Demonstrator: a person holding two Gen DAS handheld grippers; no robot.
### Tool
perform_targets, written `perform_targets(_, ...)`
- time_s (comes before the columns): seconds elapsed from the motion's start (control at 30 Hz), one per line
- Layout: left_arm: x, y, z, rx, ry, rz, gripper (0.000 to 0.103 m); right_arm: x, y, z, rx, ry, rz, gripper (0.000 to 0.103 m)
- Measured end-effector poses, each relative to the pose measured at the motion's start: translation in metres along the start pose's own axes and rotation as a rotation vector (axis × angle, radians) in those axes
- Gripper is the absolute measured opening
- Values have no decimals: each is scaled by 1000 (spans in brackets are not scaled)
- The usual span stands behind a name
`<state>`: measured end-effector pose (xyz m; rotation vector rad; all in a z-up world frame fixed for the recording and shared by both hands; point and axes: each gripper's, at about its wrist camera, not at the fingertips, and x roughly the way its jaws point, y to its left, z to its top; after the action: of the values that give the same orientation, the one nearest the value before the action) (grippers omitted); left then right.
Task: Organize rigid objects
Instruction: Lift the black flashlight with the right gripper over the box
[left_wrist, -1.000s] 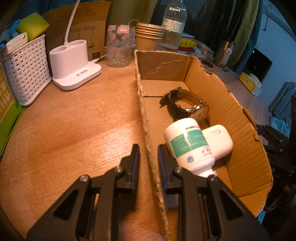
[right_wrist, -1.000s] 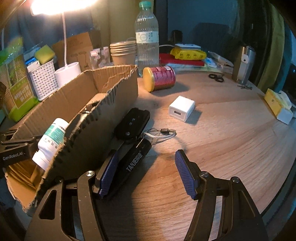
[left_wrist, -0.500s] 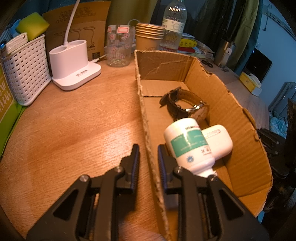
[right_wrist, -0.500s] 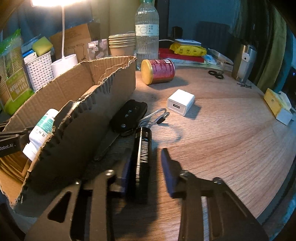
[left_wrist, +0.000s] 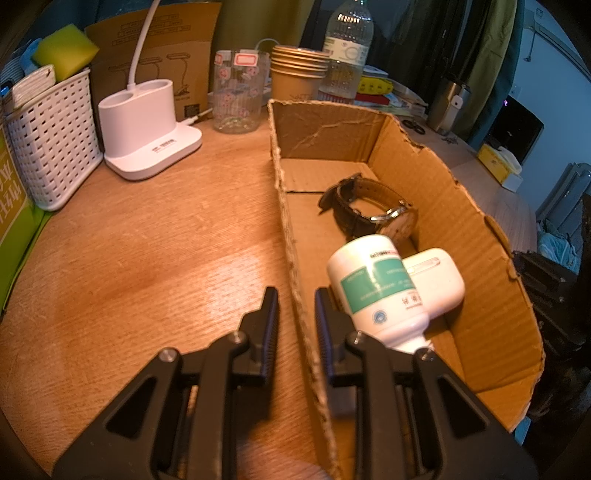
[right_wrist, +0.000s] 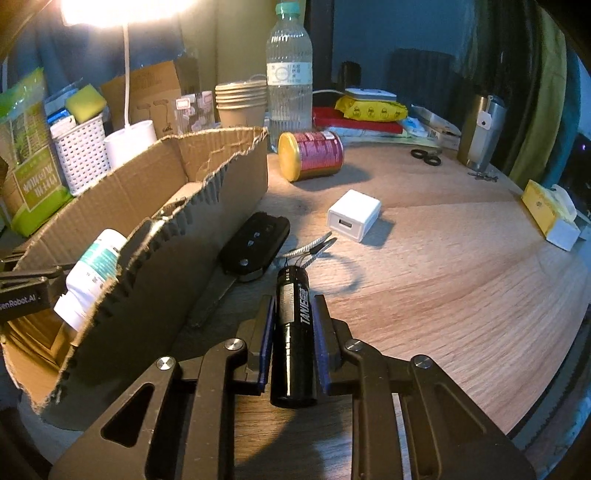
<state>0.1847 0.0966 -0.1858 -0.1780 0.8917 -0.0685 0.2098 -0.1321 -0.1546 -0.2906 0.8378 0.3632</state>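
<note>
My left gripper is shut on the near left wall of the cardboard box. In the box lie a brown watch, a white bottle with a green label and a white case. My right gripper is shut on a black cylinder marked TANJEE, low over the table to the right of the box. A black car key lies against the box wall, tied to the cylinder by a cord. A white charger cube lies beyond.
A red can lies on its side behind the box, by a water bottle and paper cups. A white lamp base, a white basket and a glass jar stand at the left. A yellow tissue box is far right.
My right gripper went from wide open to shut on the black cylinder, which now points straight along the fingers. My left gripper has not moved.
</note>
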Motion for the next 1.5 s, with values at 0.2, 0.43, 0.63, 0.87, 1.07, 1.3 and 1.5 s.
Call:
perform_targets(0.2,0,0,0,0,0,0,22,-15,-1,6,6,-45,0,21)
perform_targets(0.43,0,0,0,0,0,0,22,-35,2,14,2,-112,-4,21)
perform_targets(0.63,0,0,0,0,0,0,22,-39,7,16,-8,-125,-1,21)
perform_targets(0.87,0,0,0,0,0,0,22,-51,12,23,-15,-162,-1,21)
perform_targets(1.07,0,0,0,0,0,0,22,-63,19,31,-33,-199,9,21)
perform_targets(1.3,0,0,0,0,0,0,22,-70,26,40,-55,-225,12,21)
perform_targets(1.5,0,0,0,0,0,0,22,-91,37,52,-83,-287,24,21)
